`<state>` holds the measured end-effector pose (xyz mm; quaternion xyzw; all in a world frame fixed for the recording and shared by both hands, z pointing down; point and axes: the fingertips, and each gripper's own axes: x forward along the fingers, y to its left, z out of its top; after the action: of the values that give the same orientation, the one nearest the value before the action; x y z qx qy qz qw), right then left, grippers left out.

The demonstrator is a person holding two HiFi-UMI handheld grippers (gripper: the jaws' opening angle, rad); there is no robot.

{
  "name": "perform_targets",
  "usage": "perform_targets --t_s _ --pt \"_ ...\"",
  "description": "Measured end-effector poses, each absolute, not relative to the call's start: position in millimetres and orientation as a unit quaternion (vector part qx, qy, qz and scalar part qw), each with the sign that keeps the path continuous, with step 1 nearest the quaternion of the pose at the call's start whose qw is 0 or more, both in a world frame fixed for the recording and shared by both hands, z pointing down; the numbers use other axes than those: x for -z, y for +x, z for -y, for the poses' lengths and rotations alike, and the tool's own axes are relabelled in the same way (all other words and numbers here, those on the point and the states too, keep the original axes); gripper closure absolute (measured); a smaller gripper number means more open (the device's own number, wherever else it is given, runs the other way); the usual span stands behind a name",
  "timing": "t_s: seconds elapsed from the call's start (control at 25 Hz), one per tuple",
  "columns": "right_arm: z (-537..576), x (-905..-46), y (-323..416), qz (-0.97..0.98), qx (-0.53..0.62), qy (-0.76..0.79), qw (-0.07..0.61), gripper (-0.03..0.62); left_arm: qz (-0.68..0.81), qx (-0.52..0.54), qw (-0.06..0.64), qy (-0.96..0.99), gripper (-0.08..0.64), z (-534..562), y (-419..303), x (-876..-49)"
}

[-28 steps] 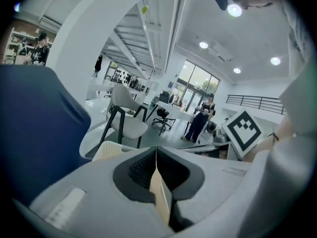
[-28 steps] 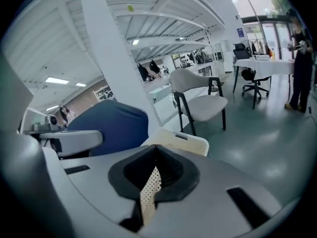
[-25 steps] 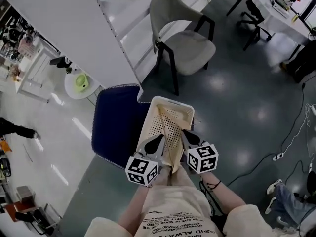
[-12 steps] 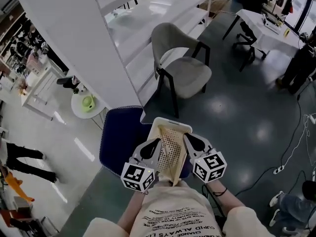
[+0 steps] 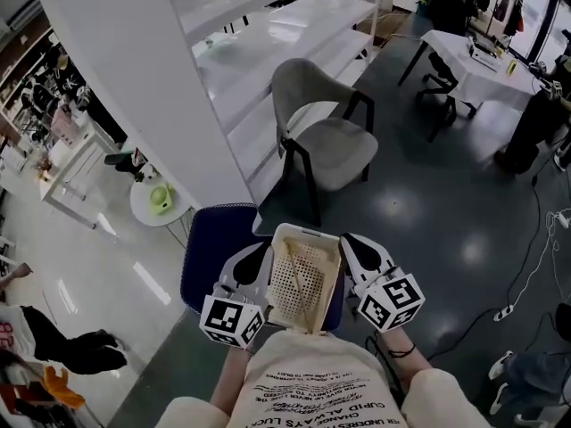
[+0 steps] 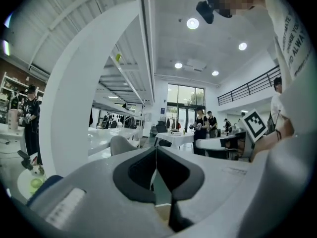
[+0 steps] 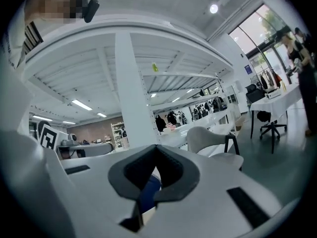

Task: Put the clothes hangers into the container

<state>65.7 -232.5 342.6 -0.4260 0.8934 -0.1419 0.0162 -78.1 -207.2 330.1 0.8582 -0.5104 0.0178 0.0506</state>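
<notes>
The container [image 5: 306, 233] is sitting on the blue chair [image 5: 205, 252] at lower centre, with thin hangers [image 5: 297, 283] seemingly lying inside already. The left claw [image 5: 251, 259] and right claw [image 5: 355, 250] are flanking it, fully closed and gripping nothing. Little is looking left to do.

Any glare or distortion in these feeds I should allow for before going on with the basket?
Head view: sharp and evenly lit, with lamp glare spots on the glossy floor and none on the basket. Left gripper view: strong fisheye, dark corners, and the ceiling lights flare. Right gripper view: the same fisheye bends the shelf post, and the window is washed out.
</notes>
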Motion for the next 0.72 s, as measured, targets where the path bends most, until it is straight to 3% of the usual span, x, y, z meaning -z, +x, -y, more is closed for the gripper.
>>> perform_targets --t_s 0.72 --pt "233.2 -304.7 81.0 -0.891 0.115 -0.437 0.055 0.591 0.55 -0.012 0.013 0.835 0.537 206.5 -106.5 -305.2"
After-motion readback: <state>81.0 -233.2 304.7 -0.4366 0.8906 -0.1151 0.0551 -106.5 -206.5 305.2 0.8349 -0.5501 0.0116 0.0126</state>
